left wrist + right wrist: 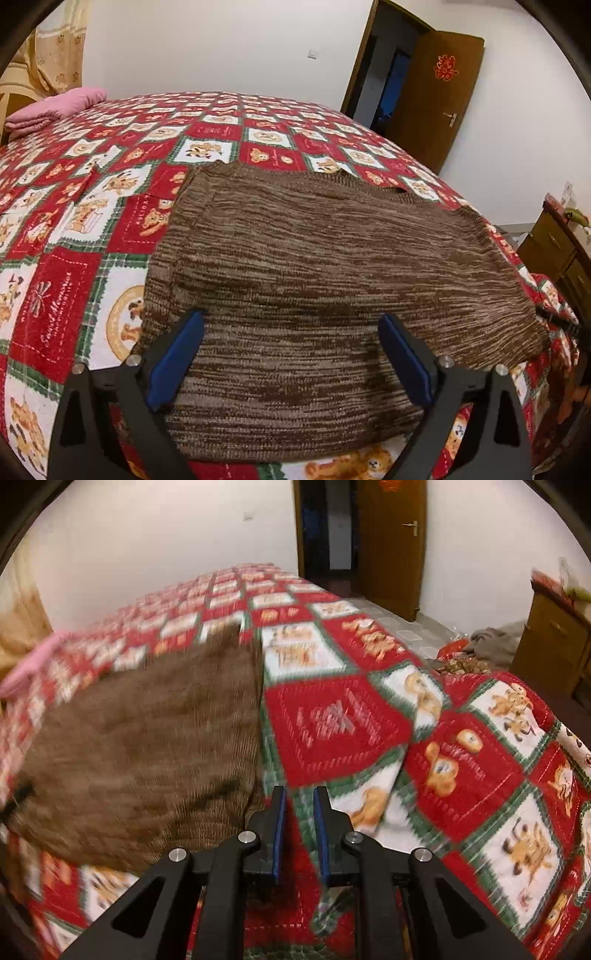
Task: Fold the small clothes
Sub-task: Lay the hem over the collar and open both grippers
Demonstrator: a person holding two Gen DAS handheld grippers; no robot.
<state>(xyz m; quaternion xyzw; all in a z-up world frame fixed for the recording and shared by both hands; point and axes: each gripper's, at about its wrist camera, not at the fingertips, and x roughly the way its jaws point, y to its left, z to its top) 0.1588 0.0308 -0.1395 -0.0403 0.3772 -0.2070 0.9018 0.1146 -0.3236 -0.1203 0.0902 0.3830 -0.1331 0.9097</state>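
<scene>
One garment is on your bed: a brown knit sweater [332,258], marled in dark and light brown with the streaks running across it, lying flat on the bear-print quilt [74,280]. From your left tongs it spreads ahead and to both sides. Its near hem sits just below and between the fingers, and its far edge, with a small notch of an opening, lies well ahead. The knit looks smooth over most of its surface, with a shallow ripple near the left edge.

Your left gripper [291,354] stands wide apart. Its blue pads [173,365] frame the lower part of the sweater, which lies between them. Whether the pads touch the knit you cannot tell from this view; they are not pressing it from both sides.

Your right gripper [300,830] has its jaws drawn close, with a narrow gap left between the pads. Only the quilt shows through that gap, and no cloth is caught there. In this blurred view the sweater [147,746] lies to the left of the right tongs, its right edge just beside the left finger and running away ahead.

Other entries: a folded pink blanket [55,107] far ahead and to the left of the left tongs, and a brown door [439,96] open ahead to the right.
</scene>
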